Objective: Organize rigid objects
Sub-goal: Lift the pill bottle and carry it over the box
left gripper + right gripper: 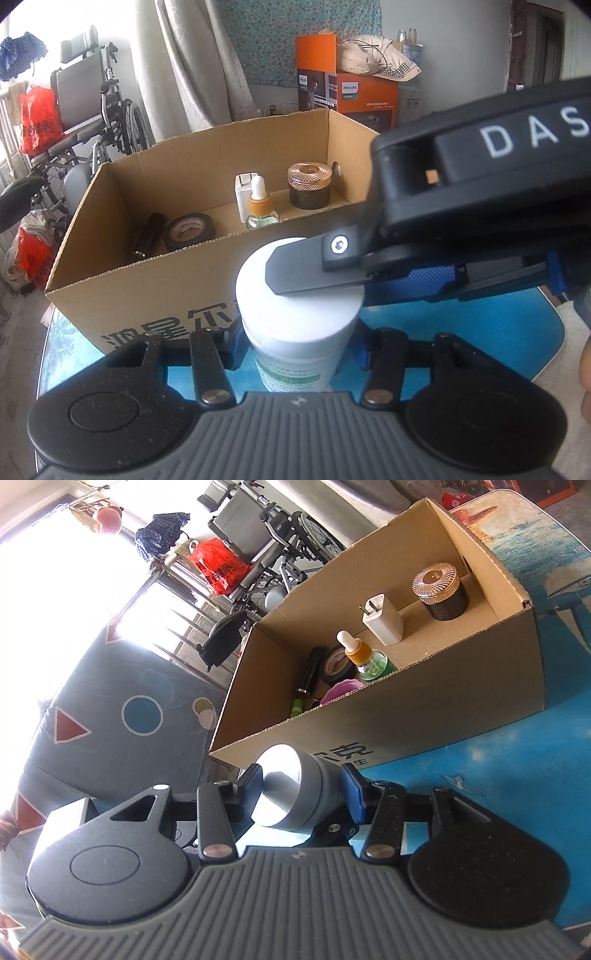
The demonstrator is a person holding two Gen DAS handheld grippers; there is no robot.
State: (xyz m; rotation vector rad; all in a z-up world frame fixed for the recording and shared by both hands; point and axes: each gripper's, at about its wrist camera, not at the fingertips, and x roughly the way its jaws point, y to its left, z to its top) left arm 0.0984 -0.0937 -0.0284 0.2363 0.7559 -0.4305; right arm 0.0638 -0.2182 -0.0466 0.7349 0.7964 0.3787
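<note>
Left gripper (299, 343): your left tongs sit part-open, clamped on a white-capped bottle (295, 306) held upright between the pads, at 6 o'clock in the left wrist view.
White-capped bottle: its green-printed label shows below the cap; it sits just in front of the near wall of the cardboard box (147, 295).
Right gripper (301, 794): your right tongs are part-open and gripping a silver cylinder (295, 790), tilted with its shiny round end toward 10 o'clock; in the left wrist view one black finger (314, 269) of this tool crosses over the bottle's cap from 3 o'clock.
Cardboard box: open-topped, on the blue table (498, 775), at 12 o'clock ahead of both of your tools.
Box contents, left to right in the left wrist view: dark tube (149, 236), black tape roll (188, 230), dropper bottle (260, 206) with the white charger (243, 195) just behind it, dark jar (308, 184) with a copper-coloured lid.
Also in the box: something pink (341, 690) shows at the near wall in the right wrist view; you cannot tell what it is.
Background: wheelchair (92, 110) at 10 o'clock, orange carton (343, 88) at 1 o'clock.
</note>
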